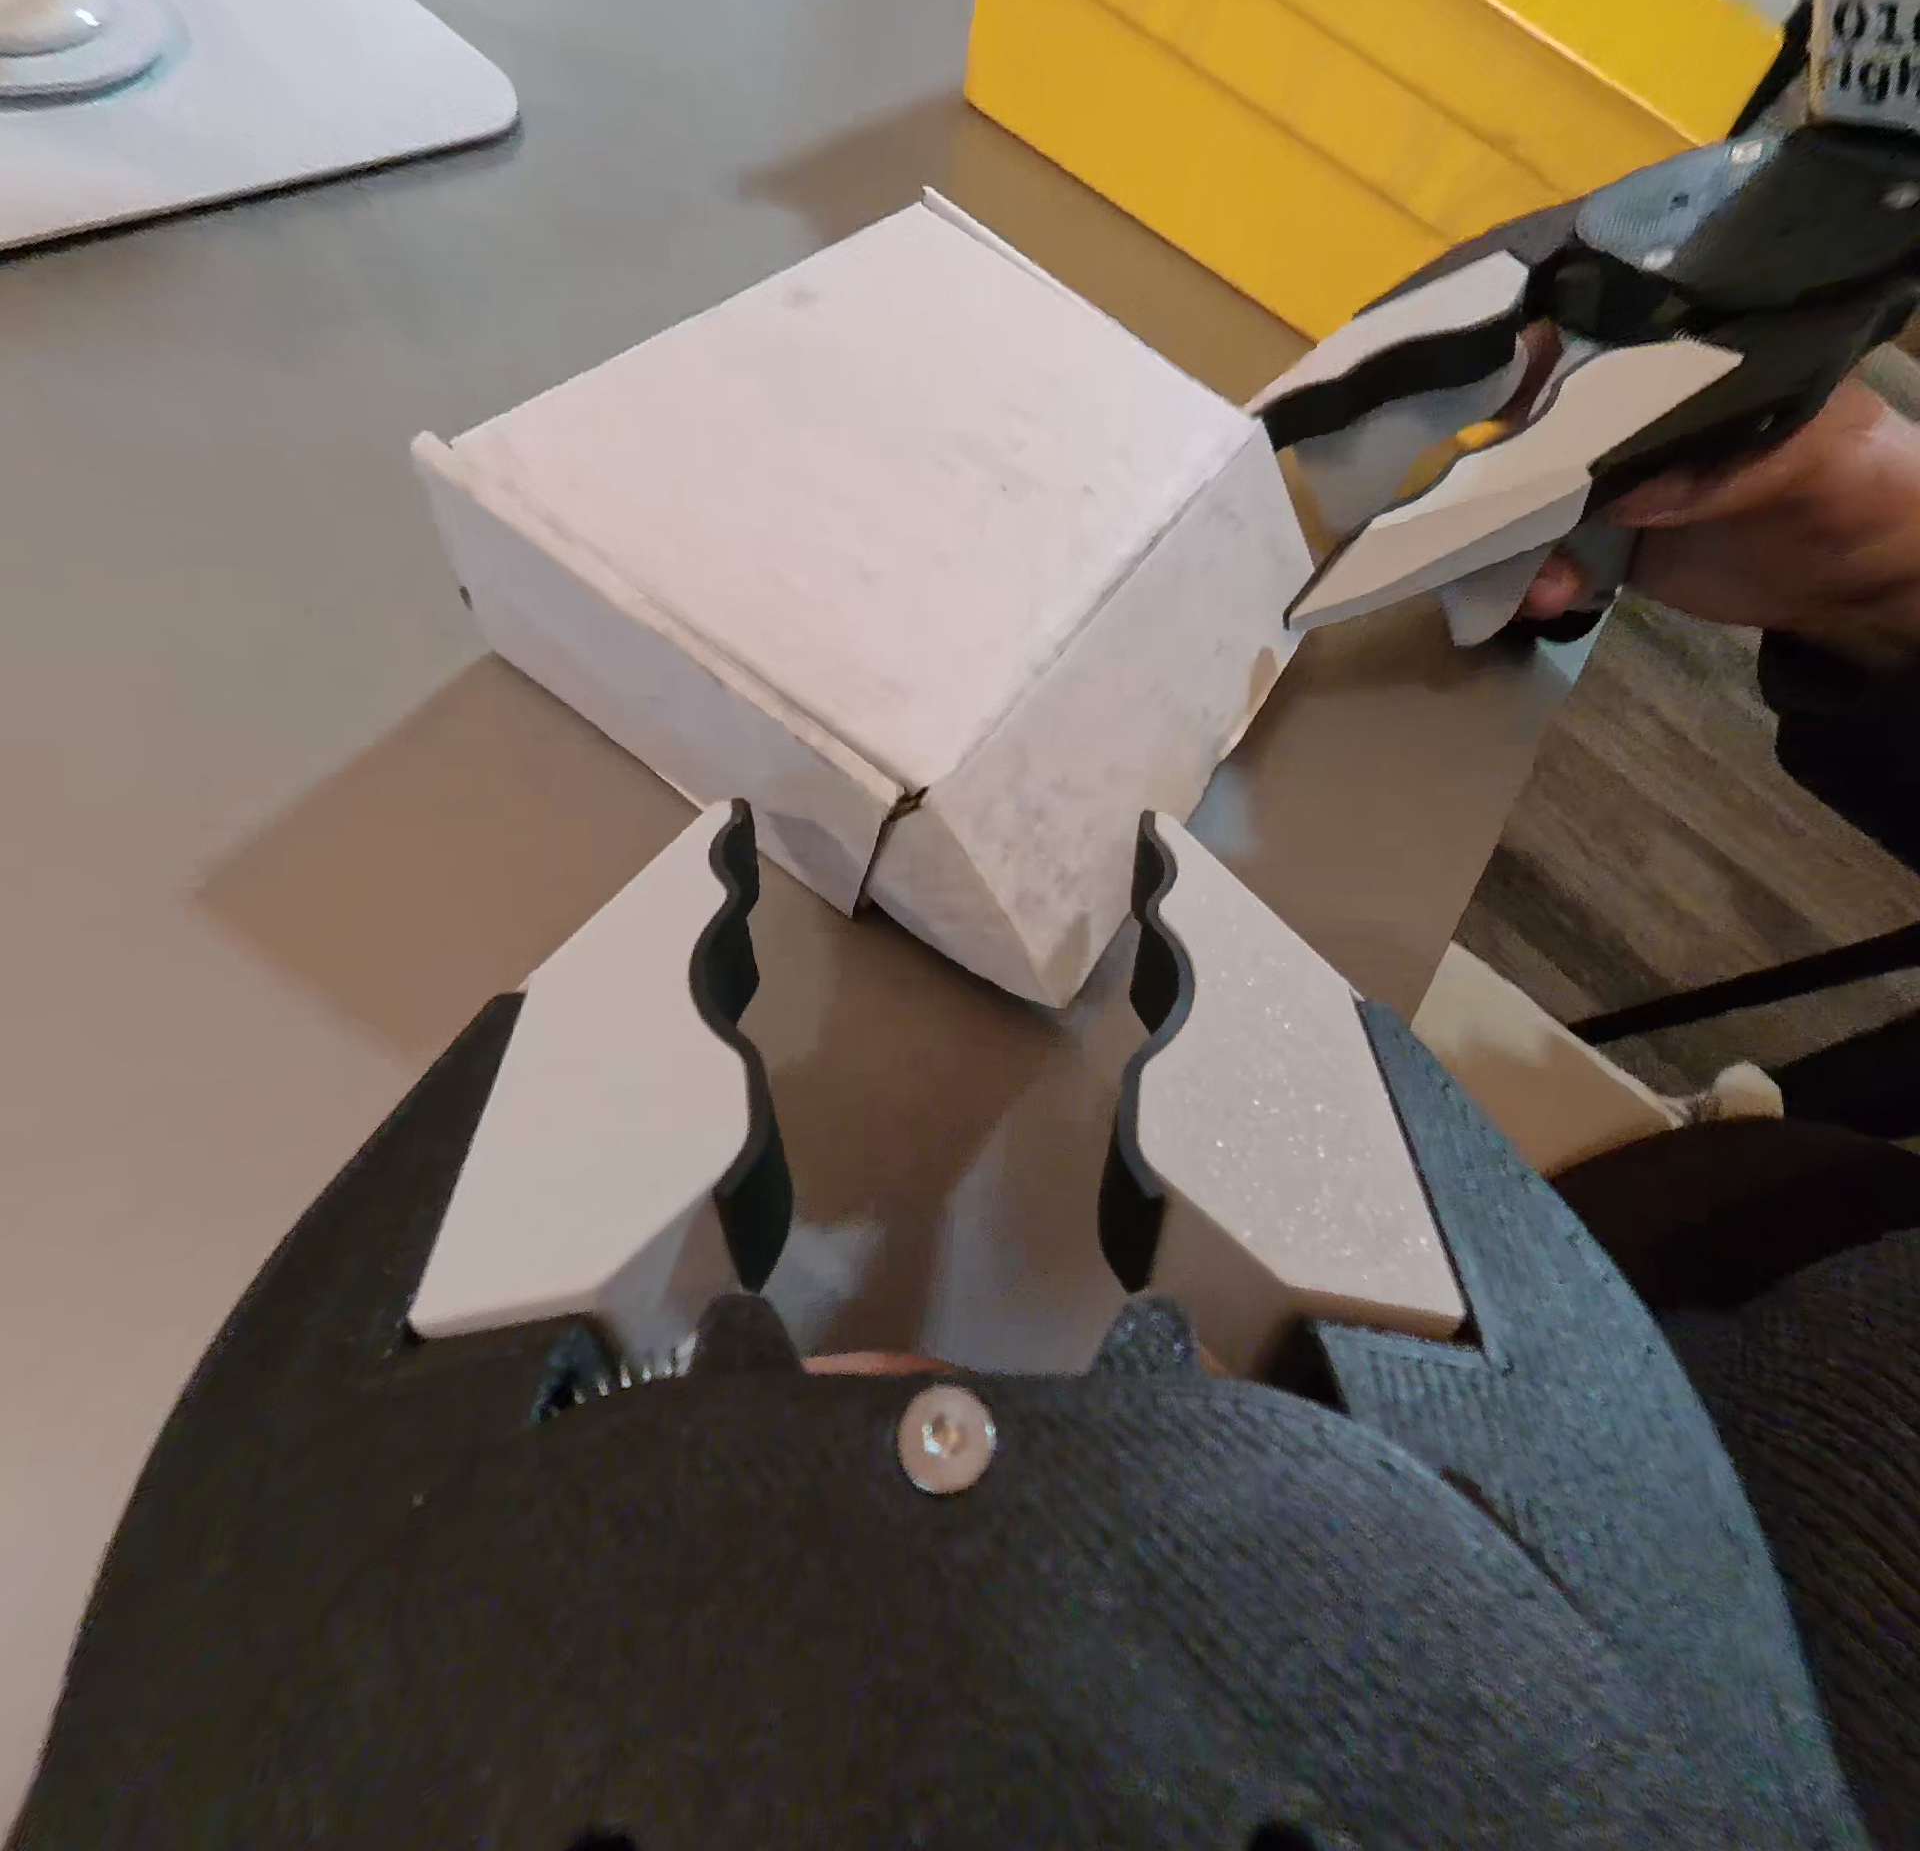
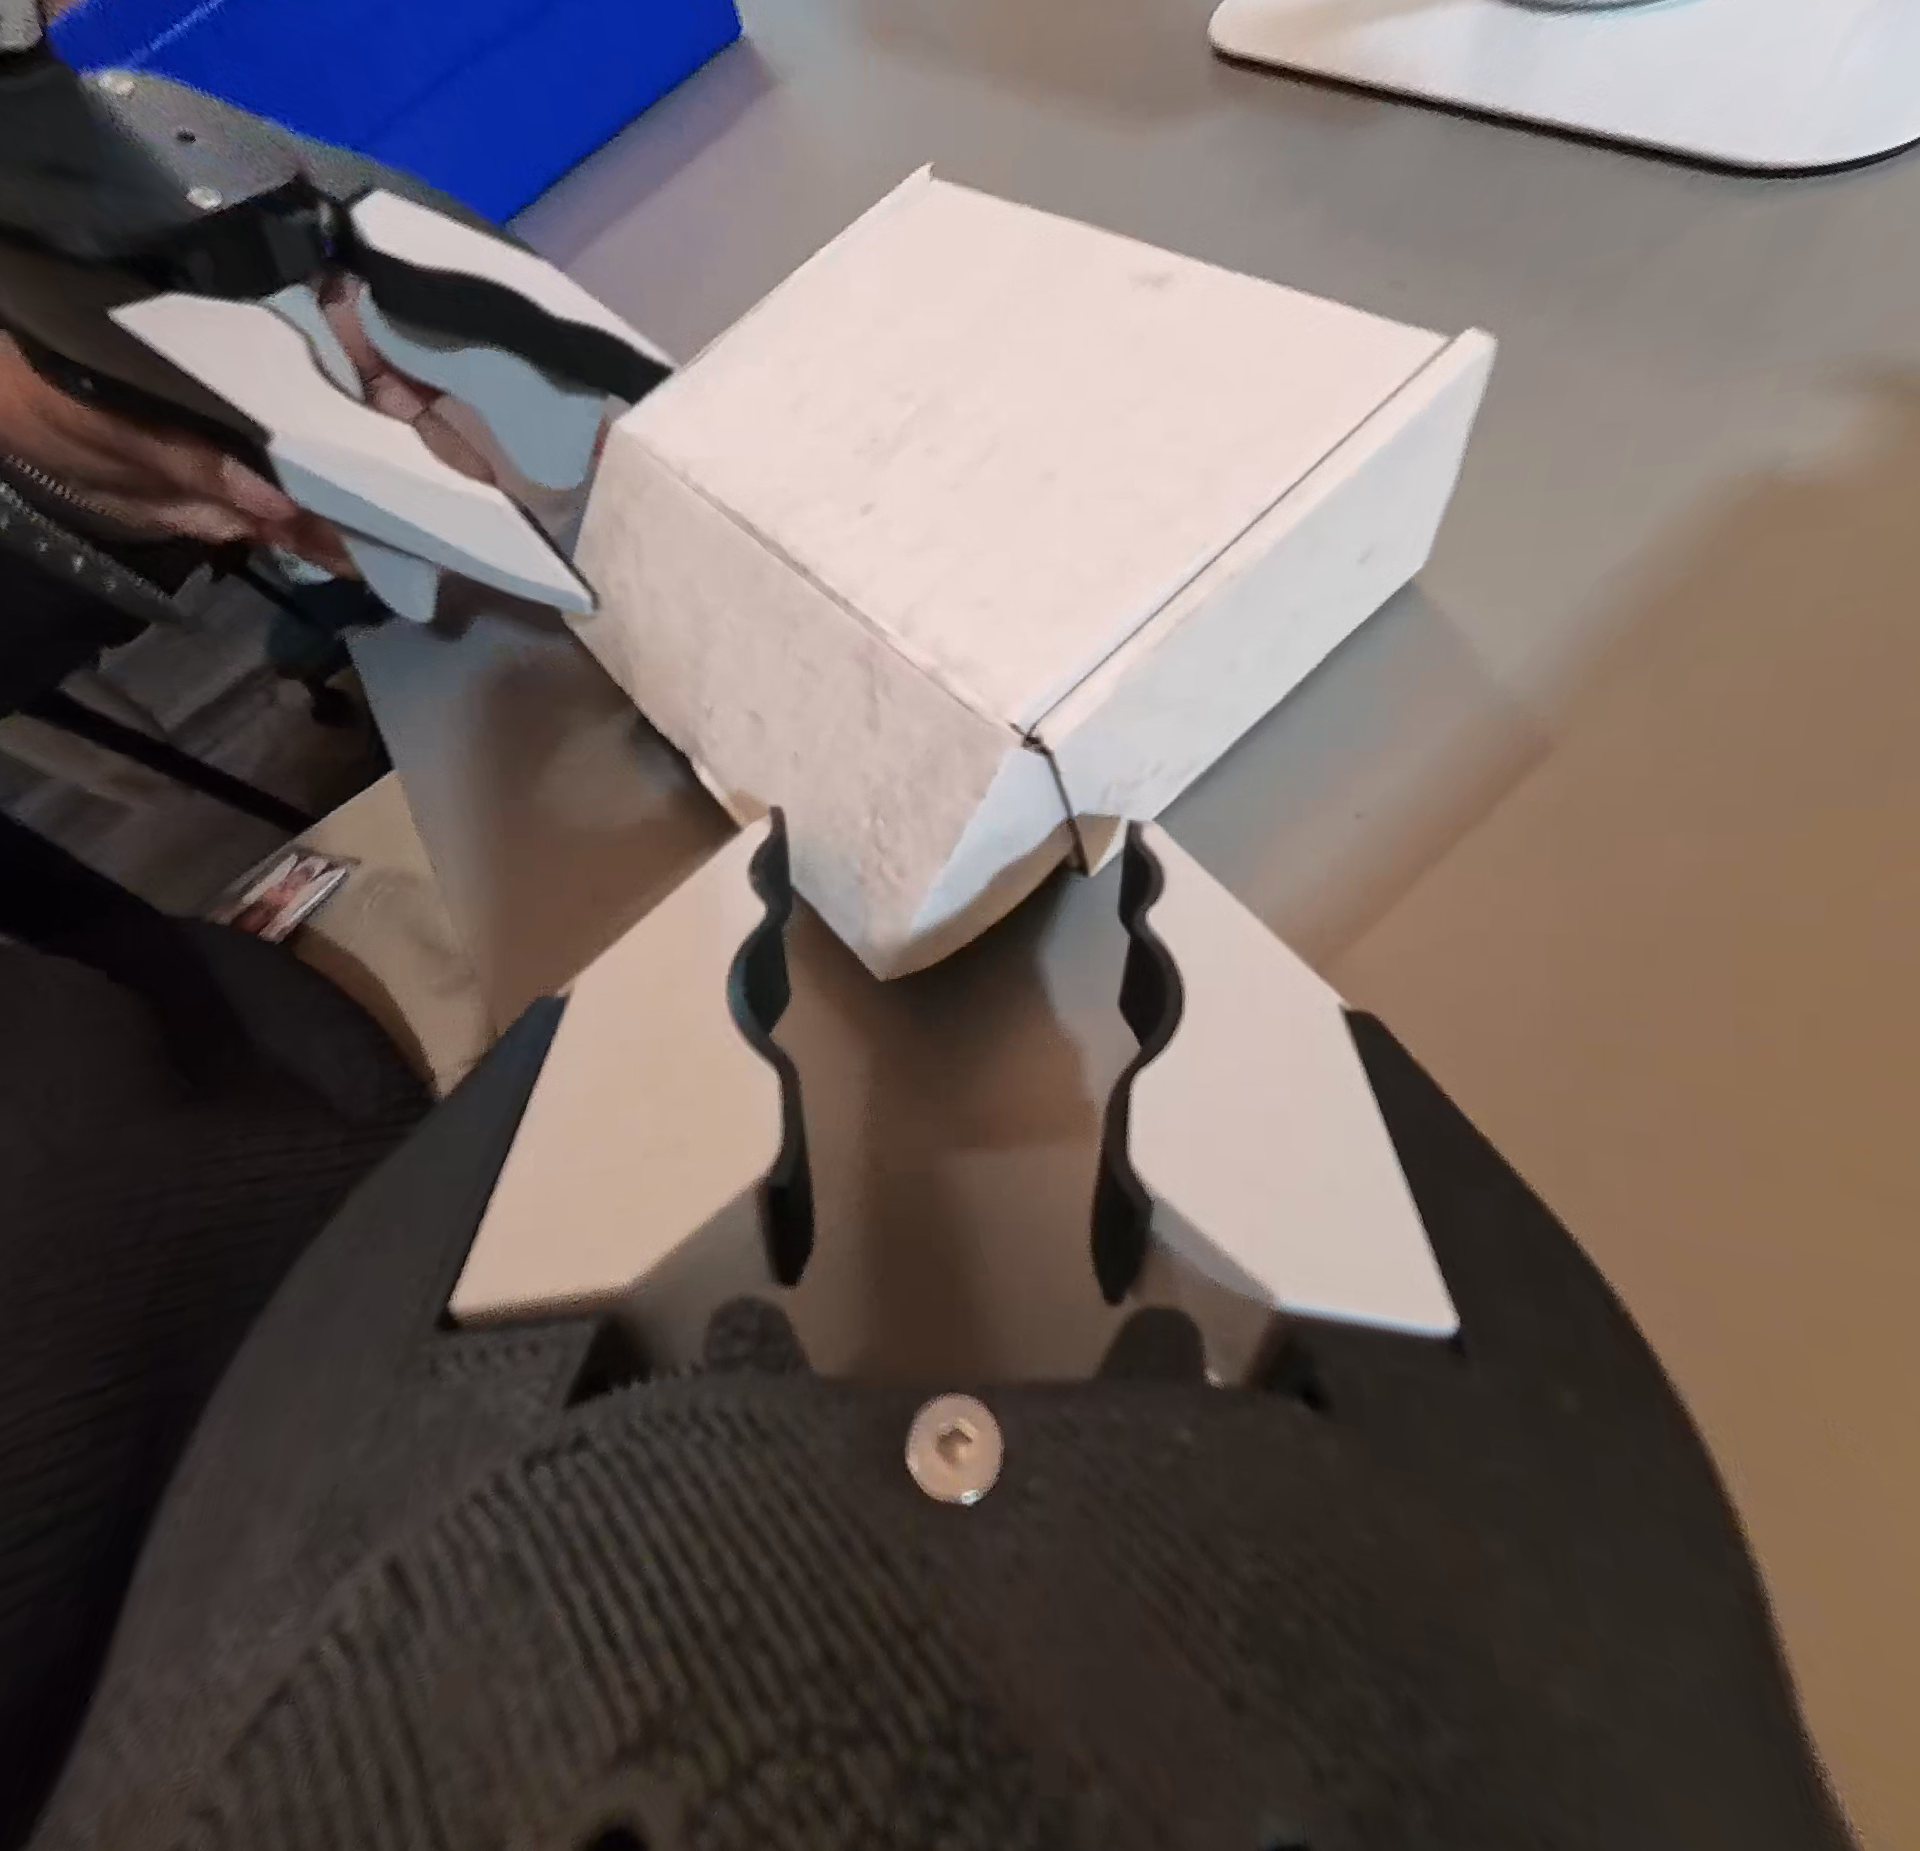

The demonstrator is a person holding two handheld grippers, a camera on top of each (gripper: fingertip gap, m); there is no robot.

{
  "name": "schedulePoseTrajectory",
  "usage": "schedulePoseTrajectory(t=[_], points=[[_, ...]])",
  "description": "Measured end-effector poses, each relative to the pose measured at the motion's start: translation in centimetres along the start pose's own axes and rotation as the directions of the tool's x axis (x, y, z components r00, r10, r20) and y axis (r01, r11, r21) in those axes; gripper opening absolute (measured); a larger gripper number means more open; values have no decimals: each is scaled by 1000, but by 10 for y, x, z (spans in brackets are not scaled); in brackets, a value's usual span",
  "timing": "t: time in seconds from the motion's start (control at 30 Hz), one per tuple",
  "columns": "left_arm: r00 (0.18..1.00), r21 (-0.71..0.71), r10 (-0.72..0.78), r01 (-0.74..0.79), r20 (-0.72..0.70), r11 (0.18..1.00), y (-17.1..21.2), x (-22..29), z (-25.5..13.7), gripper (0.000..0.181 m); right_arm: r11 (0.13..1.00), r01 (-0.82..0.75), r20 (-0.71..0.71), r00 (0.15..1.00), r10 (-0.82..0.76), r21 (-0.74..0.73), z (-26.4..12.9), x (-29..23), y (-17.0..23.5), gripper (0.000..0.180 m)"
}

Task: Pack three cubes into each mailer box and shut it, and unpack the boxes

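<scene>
A closed white mailer box sits on the grey table near its front corner; it also shows in the right wrist view. Its contents are hidden. My left gripper is open and empty, its fingertips on either side of the box's near left corner. My right gripper is open and empty, its fingertips straddling the box's near right corner. Each gripper also shows in the other view, the right one and the left one, held by a hand, at the box's edge. No cubes are in view.
A yellow box stands behind the white one to the right. A blue box stands at the back left. A white monitor base lies at the back, also in the right wrist view. The table edge runs close behind the grippers.
</scene>
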State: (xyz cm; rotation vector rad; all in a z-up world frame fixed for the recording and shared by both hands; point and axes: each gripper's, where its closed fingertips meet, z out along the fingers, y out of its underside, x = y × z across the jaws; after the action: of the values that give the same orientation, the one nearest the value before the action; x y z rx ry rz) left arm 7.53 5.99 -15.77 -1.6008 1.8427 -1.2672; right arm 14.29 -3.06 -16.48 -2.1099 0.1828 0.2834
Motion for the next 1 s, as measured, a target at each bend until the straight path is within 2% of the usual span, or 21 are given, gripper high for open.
schedulePoseTrajectory(t=[0.03,0.2,0.4,0.57,1.0], points=[[1000,-26,14,-14,-8,1000,4,1,3,69,1000,12,11,1000,-12,-18,2,-3,2,62],[999,-69,33,-33,3,997,15,-1,6,60,991,119,-44,992,-122,-59,4,-5,9,52],[991,-103,132,-133,-18,986,27,0,-8,56,978,190,33,982,-188,-82,0,-27,21,39],[984,-114,180,-180,-17,977,31,-1,-12,52,961,256,9,967,-256,-109,0,-29,23,36],[956,-159,281,-265,86,951,32,-8,-10,43,927,322,-86,935,-343,-195,2,-21,23,20]])
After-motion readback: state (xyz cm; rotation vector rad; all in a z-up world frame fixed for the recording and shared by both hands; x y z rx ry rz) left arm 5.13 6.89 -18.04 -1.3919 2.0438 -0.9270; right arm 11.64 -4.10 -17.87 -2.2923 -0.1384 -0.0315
